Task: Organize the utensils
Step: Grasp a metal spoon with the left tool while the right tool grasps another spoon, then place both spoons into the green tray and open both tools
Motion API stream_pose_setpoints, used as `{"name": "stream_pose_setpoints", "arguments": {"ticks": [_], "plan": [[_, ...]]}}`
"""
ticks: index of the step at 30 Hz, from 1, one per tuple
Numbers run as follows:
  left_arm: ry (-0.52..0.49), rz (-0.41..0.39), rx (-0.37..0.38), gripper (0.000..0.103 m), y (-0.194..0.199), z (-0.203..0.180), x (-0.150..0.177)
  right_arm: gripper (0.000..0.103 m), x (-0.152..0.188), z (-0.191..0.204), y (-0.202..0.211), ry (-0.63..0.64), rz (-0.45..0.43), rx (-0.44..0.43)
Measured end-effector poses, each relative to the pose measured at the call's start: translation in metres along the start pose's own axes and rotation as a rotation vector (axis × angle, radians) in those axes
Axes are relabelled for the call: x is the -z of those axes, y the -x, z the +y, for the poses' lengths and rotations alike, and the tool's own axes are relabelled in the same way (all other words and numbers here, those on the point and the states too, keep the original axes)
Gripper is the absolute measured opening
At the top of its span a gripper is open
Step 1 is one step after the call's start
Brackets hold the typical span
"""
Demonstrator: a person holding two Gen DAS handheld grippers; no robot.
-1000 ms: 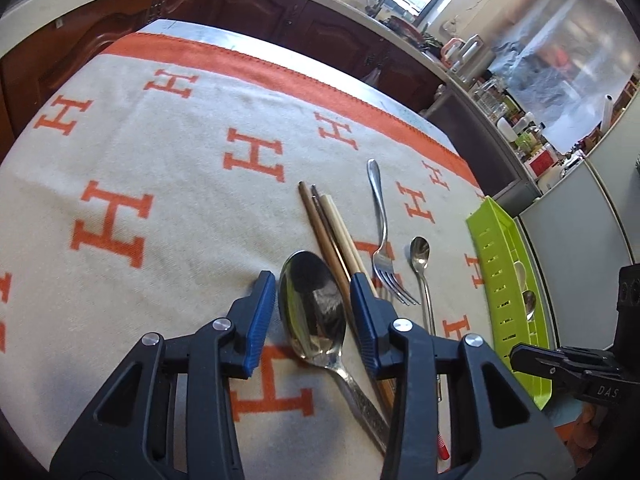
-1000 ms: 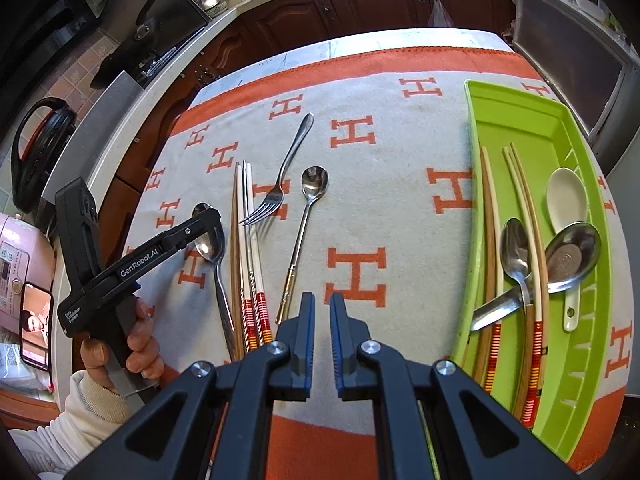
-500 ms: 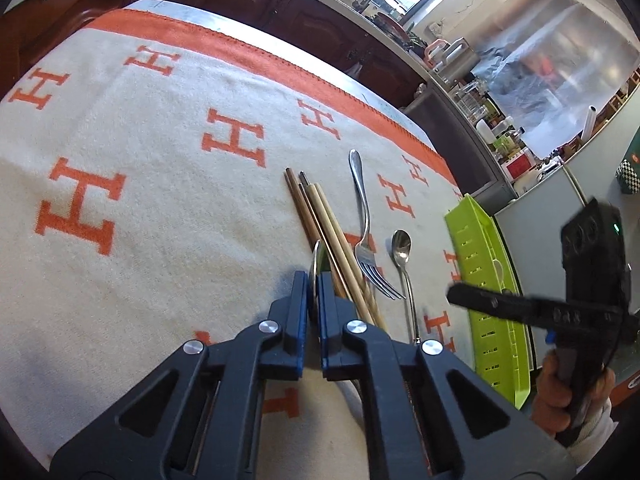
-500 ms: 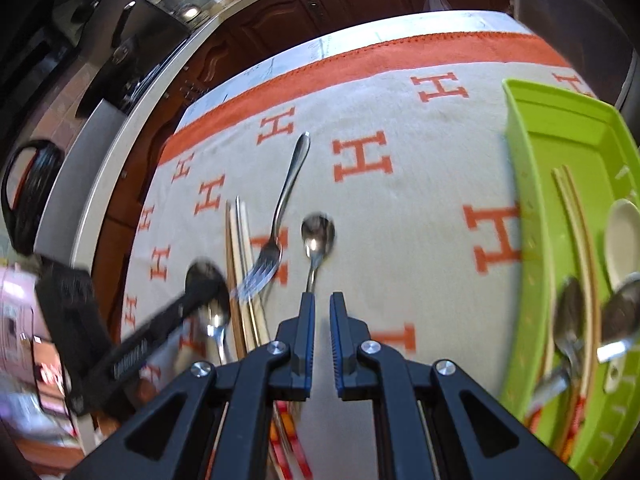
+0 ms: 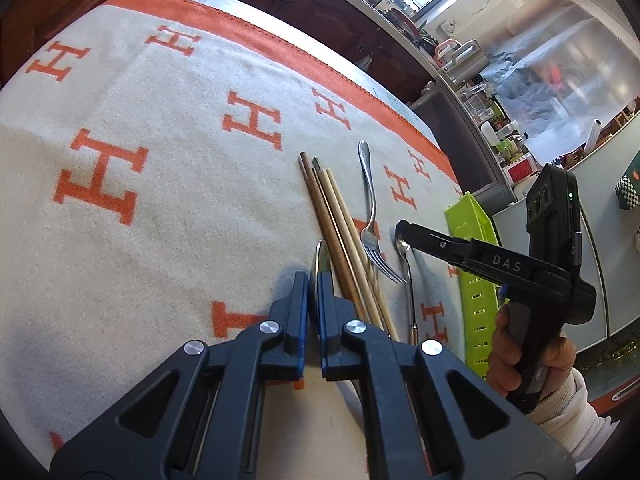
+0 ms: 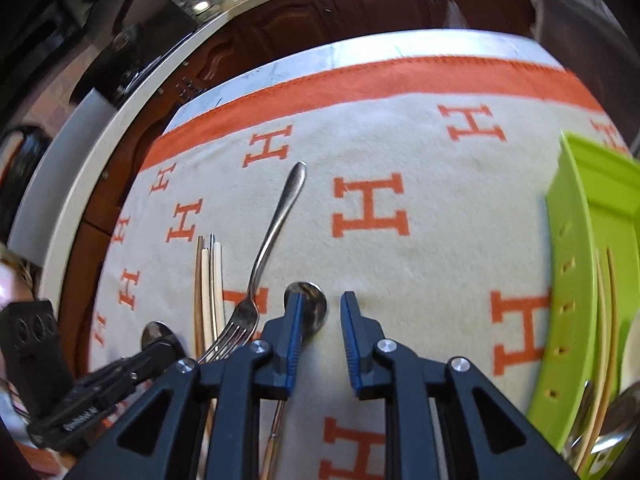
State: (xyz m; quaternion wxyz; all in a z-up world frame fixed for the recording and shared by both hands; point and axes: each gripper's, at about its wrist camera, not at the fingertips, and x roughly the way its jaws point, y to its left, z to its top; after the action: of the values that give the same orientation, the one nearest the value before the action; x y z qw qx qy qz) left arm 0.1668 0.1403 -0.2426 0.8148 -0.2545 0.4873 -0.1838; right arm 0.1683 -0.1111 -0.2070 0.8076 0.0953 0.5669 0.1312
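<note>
Nearest, left tool (image 5: 314,280): fingers pressed together on the large spoon (image 5: 320,254), pinching its bowl edge-on, low over the counter's blanket (image 5: 168,208).
Right tool (image 6: 320,312): fingers spread, astride the small spoon (image 6: 310,304) lying on the blanket; nothing gripped.
Handling: polished steel, stiff, light, probably slippery; the thin neck behind the bowl looks the surest hold.
Between the spoons: chopsticks (image 5: 336,216) and fork (image 5: 370,208), side by side.
Farther right: green tray (image 6: 576,264), already holding utensils.

Right tongs (image 6: 320,320) now parted.
</note>
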Motion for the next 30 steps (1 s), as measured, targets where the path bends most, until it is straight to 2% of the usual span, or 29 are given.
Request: {"name": "stream_pose_setpoints", "arguments": {"ticks": [5, 7, 8, 11, 15, 23, 30], "plan": [[0.004, -0.001, 0.001, 0.002, 0.001, 0.001, 0.002, 0.020, 0.000, 0.010, -0.003, 0.096, -0.029, 0.042], [0.004, -0.001, 0.000, 0.002, 0.002, 0.001, 0.002, 0.015, 0.002, 0.016, -0.004, 0.141, -0.033, 0.074], [0.006, -0.001, -0.002, 0.002, 0.001, 0.001, 0.002, 0.008, 0.003, 0.018, -0.004, 0.154, -0.031, 0.074], [0.003, 0.000, -0.015, 0.002, 0.004, 0.001, 0.002, 0.003, 0.004, 0.018, -0.001, 0.158, -0.045, 0.067], [-0.002, -0.008, -0.020, 0.002, 0.011, -0.004, 0.002, 0.002, 0.007, 0.014, 0.012, 0.131, -0.079, 0.034], [-0.058, -0.042, -0.005, 0.002, 0.045, -0.029, 0.004, 0.002, 0.020, -0.008, 0.071, 0.031, -0.191, -0.082], [-0.125, -0.051, 0.023, 0.002, 0.074, -0.070, 0.011, 0.002, 0.045, -0.030, 0.135, -0.012, -0.280, -0.114]]}}
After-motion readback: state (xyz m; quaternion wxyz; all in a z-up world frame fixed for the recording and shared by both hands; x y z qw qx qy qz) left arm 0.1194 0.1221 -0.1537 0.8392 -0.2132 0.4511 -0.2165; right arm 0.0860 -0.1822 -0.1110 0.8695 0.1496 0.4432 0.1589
